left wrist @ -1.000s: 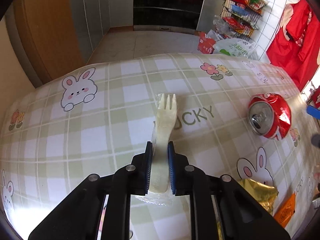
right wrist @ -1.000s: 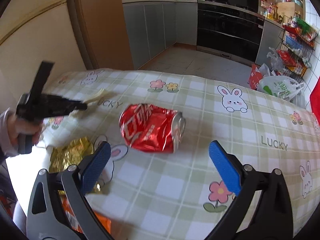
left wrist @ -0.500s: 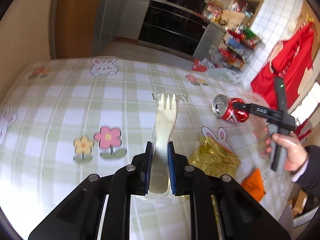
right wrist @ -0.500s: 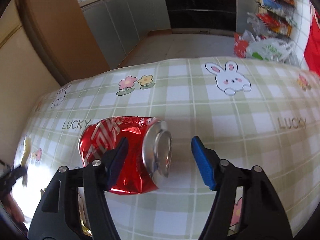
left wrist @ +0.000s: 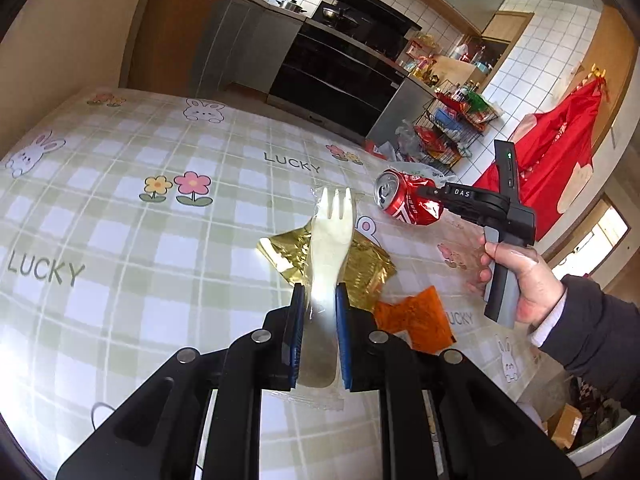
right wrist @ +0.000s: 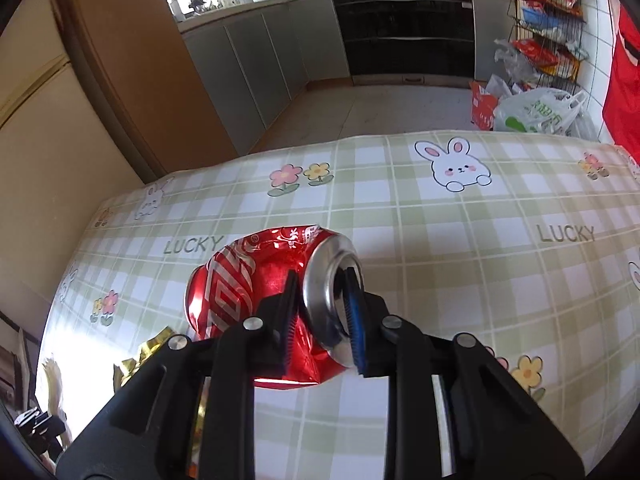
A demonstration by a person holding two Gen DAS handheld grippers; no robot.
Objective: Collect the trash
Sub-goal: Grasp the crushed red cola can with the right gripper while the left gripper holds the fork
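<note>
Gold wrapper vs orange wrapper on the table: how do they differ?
The gold wrapper is shiny crinkled foil; the orange wrapper looks matte. The gold wrapper lies farther along the tablecloth, partly hidden behind the held fork; the orange wrapper sits nearer the left gripper. Both lie flat, ungripped.

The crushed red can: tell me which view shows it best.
The right wrist view. There the crushed red can fills the centre, its dents and silver top plain, the right gripper clamped across its top rim. The left wrist view shows it small and distant, beyond the plastic fork in the left gripper.
</note>
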